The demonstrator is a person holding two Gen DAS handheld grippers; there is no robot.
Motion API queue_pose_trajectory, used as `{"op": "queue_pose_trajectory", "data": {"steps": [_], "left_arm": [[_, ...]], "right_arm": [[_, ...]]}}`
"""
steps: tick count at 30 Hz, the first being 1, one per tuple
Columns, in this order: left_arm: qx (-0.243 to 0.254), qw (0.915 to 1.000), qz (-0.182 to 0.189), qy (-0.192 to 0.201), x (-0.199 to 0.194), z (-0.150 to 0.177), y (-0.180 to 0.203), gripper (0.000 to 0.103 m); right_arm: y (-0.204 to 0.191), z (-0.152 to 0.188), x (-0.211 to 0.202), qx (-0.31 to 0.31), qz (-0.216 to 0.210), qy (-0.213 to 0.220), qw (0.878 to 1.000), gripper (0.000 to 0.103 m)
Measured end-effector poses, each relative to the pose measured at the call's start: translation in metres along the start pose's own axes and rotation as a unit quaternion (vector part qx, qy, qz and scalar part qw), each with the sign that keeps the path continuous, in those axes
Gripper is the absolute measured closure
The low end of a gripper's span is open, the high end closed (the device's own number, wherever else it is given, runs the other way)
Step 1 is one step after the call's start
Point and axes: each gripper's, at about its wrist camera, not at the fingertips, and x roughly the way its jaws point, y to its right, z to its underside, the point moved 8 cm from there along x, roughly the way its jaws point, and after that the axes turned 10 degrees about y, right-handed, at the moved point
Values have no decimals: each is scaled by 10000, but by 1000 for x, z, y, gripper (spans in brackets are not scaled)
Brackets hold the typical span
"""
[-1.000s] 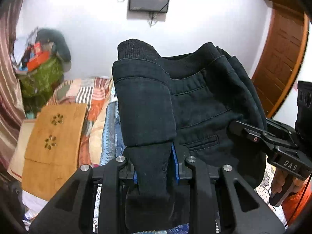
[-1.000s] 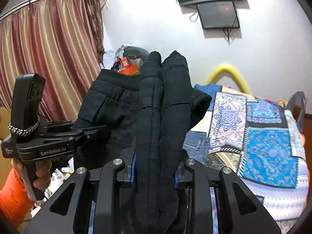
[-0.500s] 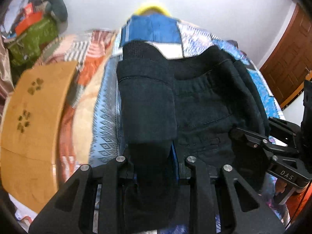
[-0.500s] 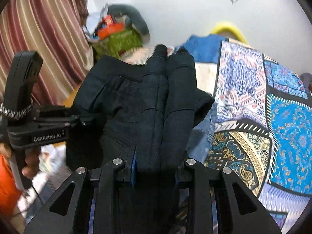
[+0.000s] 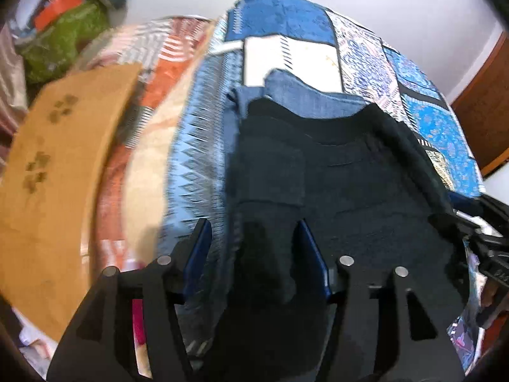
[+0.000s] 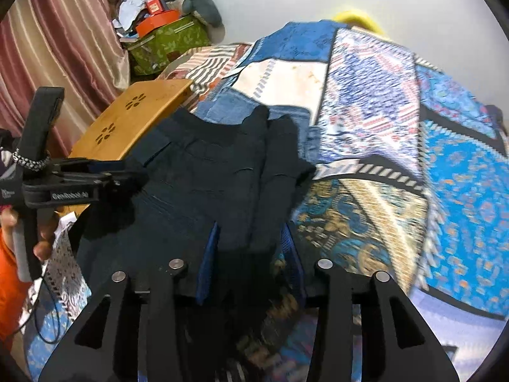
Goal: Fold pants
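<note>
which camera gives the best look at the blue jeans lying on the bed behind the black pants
The left wrist view. There the blue jeans show as a broad folded patch above the black pants, on the patchwork bedspread. The right wrist view shows only strips of them around the pants' top edge.

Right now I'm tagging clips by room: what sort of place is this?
Most likely a bedroom: a patchwork quilt covers a bed, curtains hang alongside, and black pants lie on the quilt.
</note>
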Motion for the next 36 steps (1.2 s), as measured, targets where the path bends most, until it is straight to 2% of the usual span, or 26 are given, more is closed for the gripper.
{"op": "queue_pose_trajectory", "data": {"steps": [4, 7, 11, 14, 17, 20, 26, 30, 33, 36], "left_arm": [[179, 9992, -187, 307, -43, -8, 3, 46], [213, 9979, -179, 581, -87, -14, 11, 46], [364, 9930, -140, 1115, -165, -20, 34, 46], [455, 9860, -38, 1603, -227, -21, 54, 46], [496, 9757, 183, 2124, -296, -12, 77, 46], [506, 9627, 205, 2649, -355, 3, 94, 46], [659, 9355, 147, 3469, -445, 43, 121, 46], [693, 9176, 94, 3913, -486, 68, 133, 46], [696, 9059, 6, 4177, -509, 87, 139, 45], [668, 8966, -56, 4377, -525, 101, 142, 33]], "right_arm": [[5, -9, -34, -86, 230, 275, 9993, 65], [-2, -22, -69, -14, 181, 582, 9981, 65], [-23, -43, -129, -63, 175, 1142, 9933, 65], [-48, -57, -176, -212, 115, 1577, 9872, 65], [-77, -61, -227, -360, 28, 2050, 9781, 65], [-108, -55, -282, -449, -171, 2603, 9643, 65], [-152, -30, -356, -567, -475, 3334, 9399, 65], [-170, -12, -397, -538, -614, 3782, 9221, 65], [-175, -2, -412, -506, -631, 3945, 9153, 65], [-179, 9, -419, -507, -595, 4019, 9123, 65]]}}
